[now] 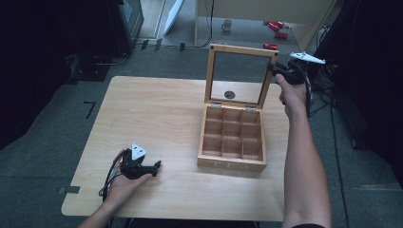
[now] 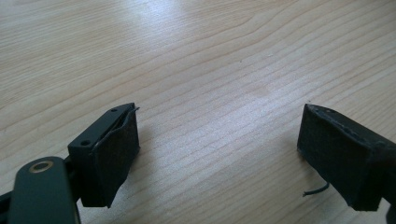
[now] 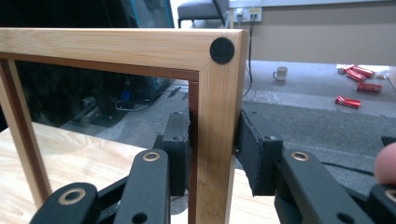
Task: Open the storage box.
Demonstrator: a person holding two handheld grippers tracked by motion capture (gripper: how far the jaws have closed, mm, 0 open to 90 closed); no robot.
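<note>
We had the wooden box (image 1: pixel 232 140) sitting toward the right side of the table (image 1: pixel 157 118), its lid (image 1: pixel 240 76) standing upright behind the nine open compartments. Our right gripper (image 1: pixel 275 69) was up at the lid's top right corner, and in the right gripper view its jaws were clamped on the lid's side rail (image 3: pixel 215 140), one pad on each face of the wood, just below the black round bumper (image 3: pixel 222 50) in the corner. Our left gripper (image 1: pixel 154 167) rested low on the table near the front left edge, well apart from the box; in the left gripper view its jaws stood wide apart with bare tabletop (image 2: pixel 210 70) between them. Nothing stood between that gripper and the box. Beyond the table, on the grey floor, we could see a mug (image 1: pixel 227 24) and a few red packets (image 1: pixel 275 26) near a light wooden panel, and dark equipment with cables at the back left. A small dark round spot (image 1: pixel 229 94) showed through the lid's pane on the tabletop.
</note>
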